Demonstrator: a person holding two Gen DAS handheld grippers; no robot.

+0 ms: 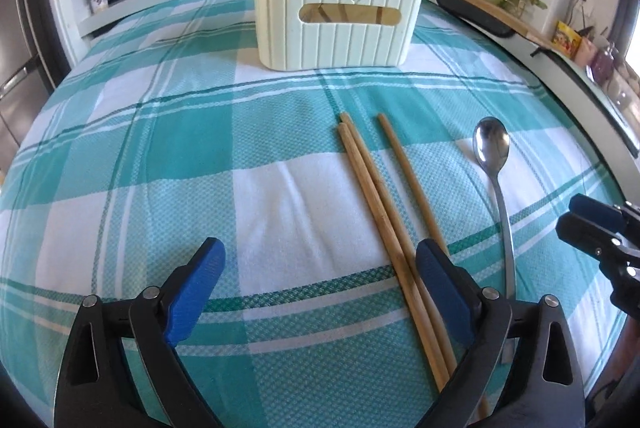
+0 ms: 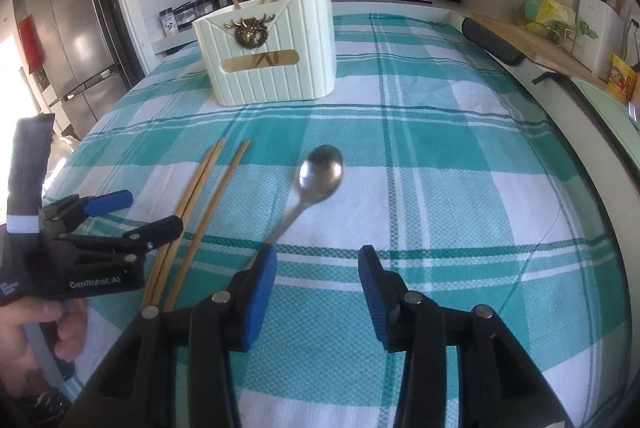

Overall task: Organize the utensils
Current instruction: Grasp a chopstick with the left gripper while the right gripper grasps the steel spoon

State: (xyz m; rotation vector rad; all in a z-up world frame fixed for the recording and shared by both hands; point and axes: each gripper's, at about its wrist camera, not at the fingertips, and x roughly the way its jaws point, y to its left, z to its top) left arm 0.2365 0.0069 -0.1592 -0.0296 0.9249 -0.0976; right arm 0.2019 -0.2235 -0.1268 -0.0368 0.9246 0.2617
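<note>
Left wrist view: my left gripper (image 1: 320,276) is spread wide, nothing between the pads, low over the teal/white checked cloth (image 1: 160,132). Its left pad sits over bare cloth; the right pad (image 1: 440,292) is just beside the three loose chopsticks (image 1: 384,212), which lie side by side running away from me, two touching, the third slightly apart. Right of them the spoon (image 1: 494,164) lies on the cloth, bowl at the far end. At the far right edge I see my right gripper (image 1: 576,216), side-on. The cream utensil holder (image 1: 340,8) stands upright at the far side of the cloth w/ chopsticks poking out the top.

Right wrist view: left gripper (image 2: 148,212) at far left, jaws apart, tips next to the chopsticks (image 2: 200,196). Spoon (image 2: 316,176) is near center, handle running toward my right gripper's left pad (image 2: 260,296). Right gripper (image 2: 316,288) is moderately open, holding nothing. Holder (image 2: 272,56) is beyond, well apart from the spoon.
</note>
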